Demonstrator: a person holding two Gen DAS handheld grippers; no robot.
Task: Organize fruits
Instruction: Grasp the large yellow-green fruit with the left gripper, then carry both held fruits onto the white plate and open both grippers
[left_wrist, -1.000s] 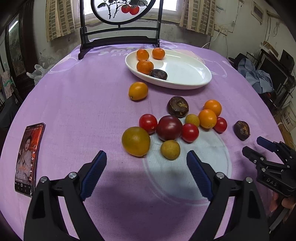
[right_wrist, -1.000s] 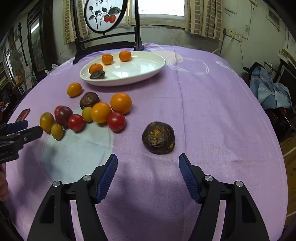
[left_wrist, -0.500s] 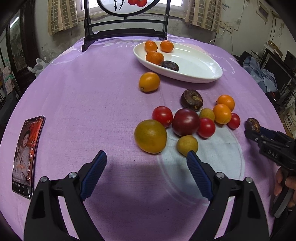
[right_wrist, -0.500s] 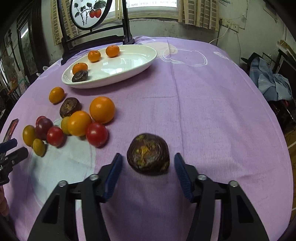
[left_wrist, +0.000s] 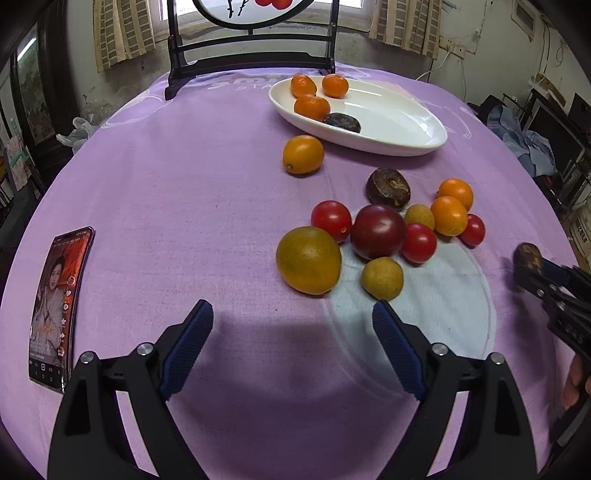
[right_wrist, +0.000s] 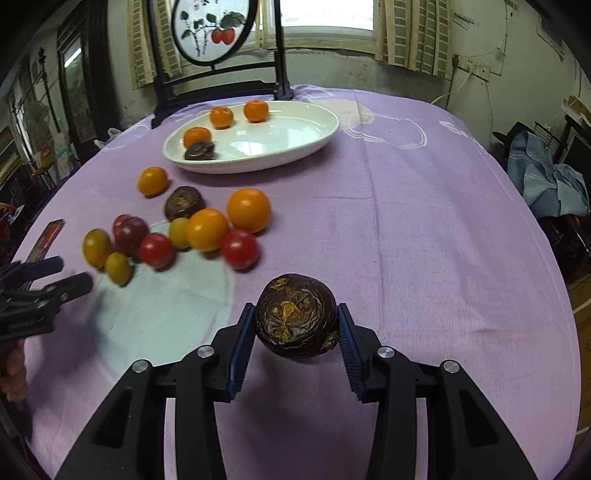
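My right gripper (right_wrist: 296, 325) is shut on a dark wrinkled fruit (right_wrist: 295, 320) and holds it just above the purple cloth; it also shows at the right edge of the left wrist view (left_wrist: 527, 258). A white oval plate (right_wrist: 295, 147) at the back holds three small oranges and one dark fruit (right_wrist: 199, 150). A cluster of fruits lies mid-table: red tomatoes, a dark plum (left_wrist: 377, 232), oranges (left_wrist: 448, 215), yellow-green fruits (left_wrist: 308, 260) and another dark wrinkled fruit (left_wrist: 388, 184). My left gripper (left_wrist: 291, 328) is open and empty, just short of the cluster.
A phone (left_wrist: 59, 306) with a lit screen lies at the left near the table edge. A lone orange (left_wrist: 303, 154) lies in front of the plate. A dark wooden stand with a round painted screen (right_wrist: 214, 33) stands behind the plate. The round table drops away on all sides.
My right gripper closed on the dark wrinkled fruit and lifted it slightly. My left gripper moved forward toward the fruit cluster and stayed open.
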